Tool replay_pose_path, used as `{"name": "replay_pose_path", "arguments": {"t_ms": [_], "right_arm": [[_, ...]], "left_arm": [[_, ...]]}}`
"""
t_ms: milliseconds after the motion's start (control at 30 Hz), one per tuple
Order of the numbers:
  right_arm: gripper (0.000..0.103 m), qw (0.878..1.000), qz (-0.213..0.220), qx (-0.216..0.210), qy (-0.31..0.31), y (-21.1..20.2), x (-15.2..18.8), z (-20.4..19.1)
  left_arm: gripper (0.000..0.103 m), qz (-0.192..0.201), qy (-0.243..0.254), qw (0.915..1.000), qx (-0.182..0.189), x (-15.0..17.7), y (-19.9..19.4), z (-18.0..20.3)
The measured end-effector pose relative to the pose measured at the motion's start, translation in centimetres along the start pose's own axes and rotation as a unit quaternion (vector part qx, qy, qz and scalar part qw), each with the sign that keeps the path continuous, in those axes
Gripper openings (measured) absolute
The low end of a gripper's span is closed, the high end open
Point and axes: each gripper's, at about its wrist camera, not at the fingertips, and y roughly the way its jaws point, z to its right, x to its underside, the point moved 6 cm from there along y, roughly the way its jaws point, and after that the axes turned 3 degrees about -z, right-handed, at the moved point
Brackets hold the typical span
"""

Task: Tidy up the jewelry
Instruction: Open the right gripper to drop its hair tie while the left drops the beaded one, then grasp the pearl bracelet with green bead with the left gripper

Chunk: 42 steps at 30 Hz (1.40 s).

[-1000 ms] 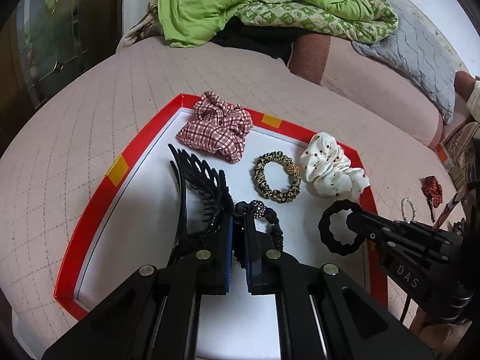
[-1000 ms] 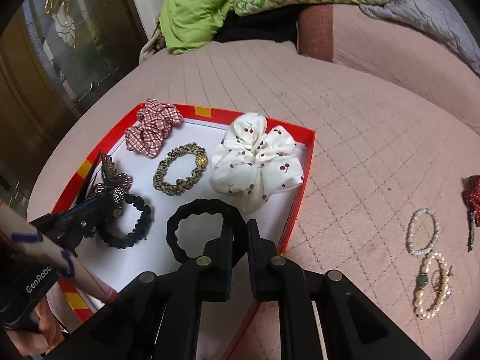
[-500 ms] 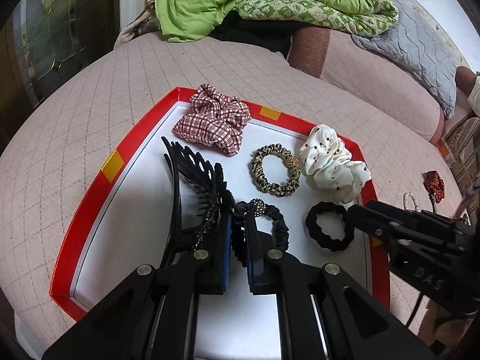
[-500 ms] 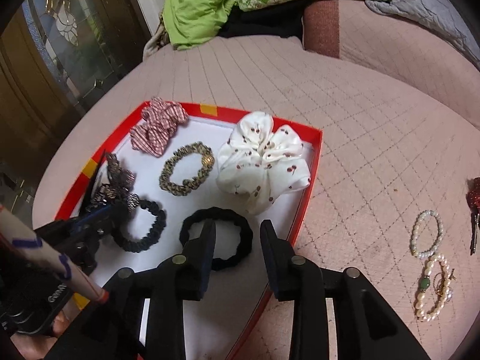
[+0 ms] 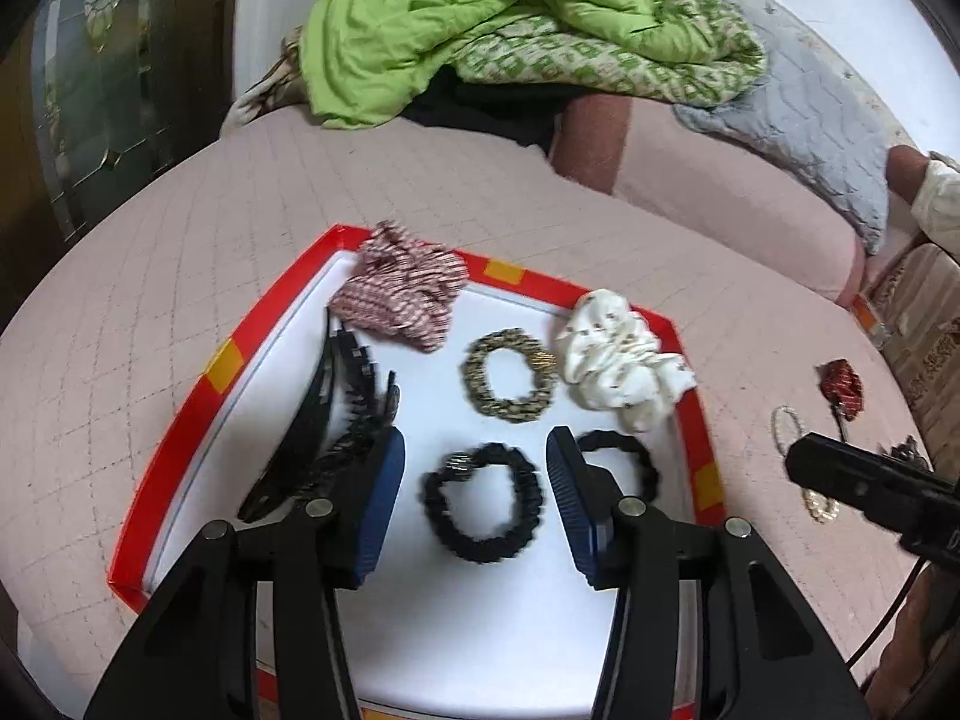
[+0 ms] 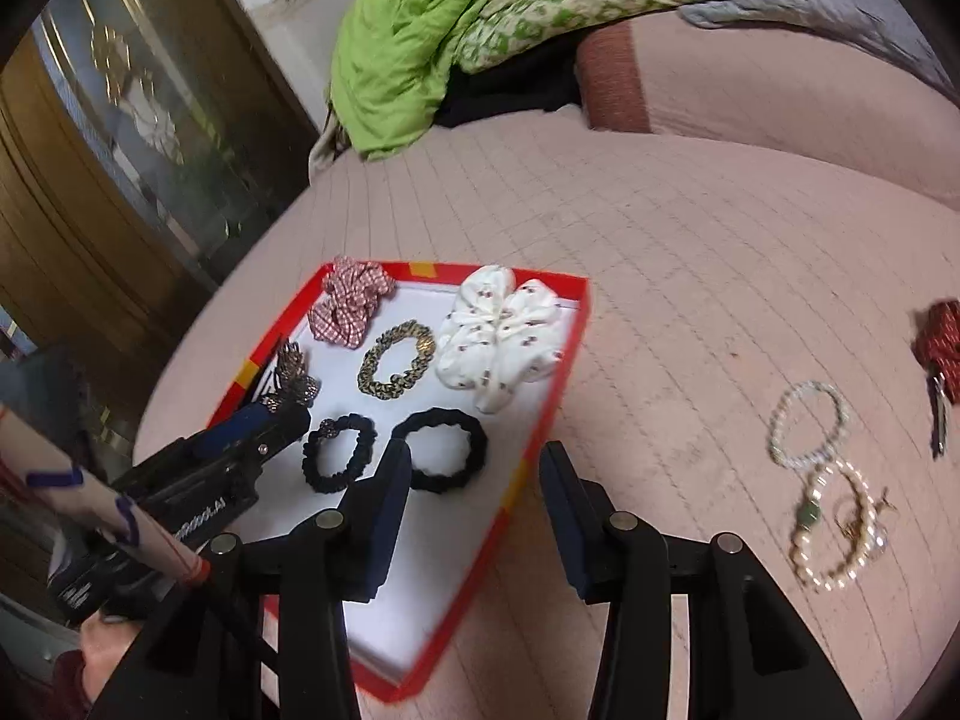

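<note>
A red-rimmed white tray (image 5: 180, 450) (image 6: 564, 372) lies on the pink quilted bed. In it lie a plaid scrunchie (image 5: 402, 294), a leopard hair tie (image 5: 510, 375), a white cherry scrunchie (image 5: 624, 360), a black claw clip (image 5: 330, 420), a black beaded hair tie (image 5: 483, 501) (image 6: 339, 450) and a plain black hair tie (image 5: 624, 459) (image 6: 441, 447). My left gripper (image 5: 474, 498) is open, its fingers either side of the beaded tie. My right gripper (image 6: 474, 516) is open and empty over the tray's right rim.
On the quilt right of the tray lie a pearl bracelet (image 6: 807, 423), a pearl string with a green bead (image 6: 834, 528) and a red hair clip (image 6: 939, 348). A green blanket (image 5: 480, 18) and a grey pillow (image 5: 810, 126) lie behind. A dark cabinet (image 6: 90, 150) stands left.
My right gripper opened, left the plain black tie in the tray and drew back to the right. My left gripper opened and let go of the beaded black tie.
</note>
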Motion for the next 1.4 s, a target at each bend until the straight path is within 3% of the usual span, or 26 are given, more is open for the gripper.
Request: {"name": "replay_pose_path", "arguments": {"t_ms": [233, 533, 633, 767, 1033, 1133, 1233, 1400], "right_arm": [[0.048, 0.995, 0.056, -0.046, 0.068, -5.8, 1.0, 4.5], [0.048, 0.989, 0.099, 0.015, 0.106, -12.7, 2.7, 12.7], [0.048, 0.985, 0.101, 0.016, 0.136, -14.3, 3.4, 15.5], [0.046, 0.984, 0.063, 0.046, 0.159, -13.8, 4.4, 18.4], [0.045, 0.979, 0.008, 0.071, 0.192, -10.7, 5.0, 21.4], [0.035, 0.977, 0.017, 0.088, 0.194, -10.3, 4.8, 22.5], [0.035, 0.975, 0.024, 0.048, 0.217, -9.8, 5.3, 23.4], [0.035, 0.975, 0.019, 0.042, 0.216, -9.6, 5.5, 24.1]], "left_arm": [[0.048, 0.021, 0.025, 0.9994, 0.011, 0.4, -1.4, 2.9], [0.049, -0.001, 0.069, 0.9973, 0.026, 1.9, -3.0, 8.6], [0.049, -0.035, 0.076, 0.9958, 0.039, 2.4, -2.8, 10.8], [0.049, -0.082, 0.099, 0.9904, 0.050, 3.1, -1.9, 14.2], [0.049, -0.219, 0.096, 0.9647, 0.110, 4.3, 3.2, 21.6], [0.046, -0.233, 0.101, 0.9609, 0.111, 4.2, 5.2, 23.9], [0.039, -0.243, 0.104, 0.9584, 0.108, 4.4, 7.2, 25.8], [0.024, -0.254, 0.121, 0.9547, 0.099, 5.2, 9.8, 28.0]]}}
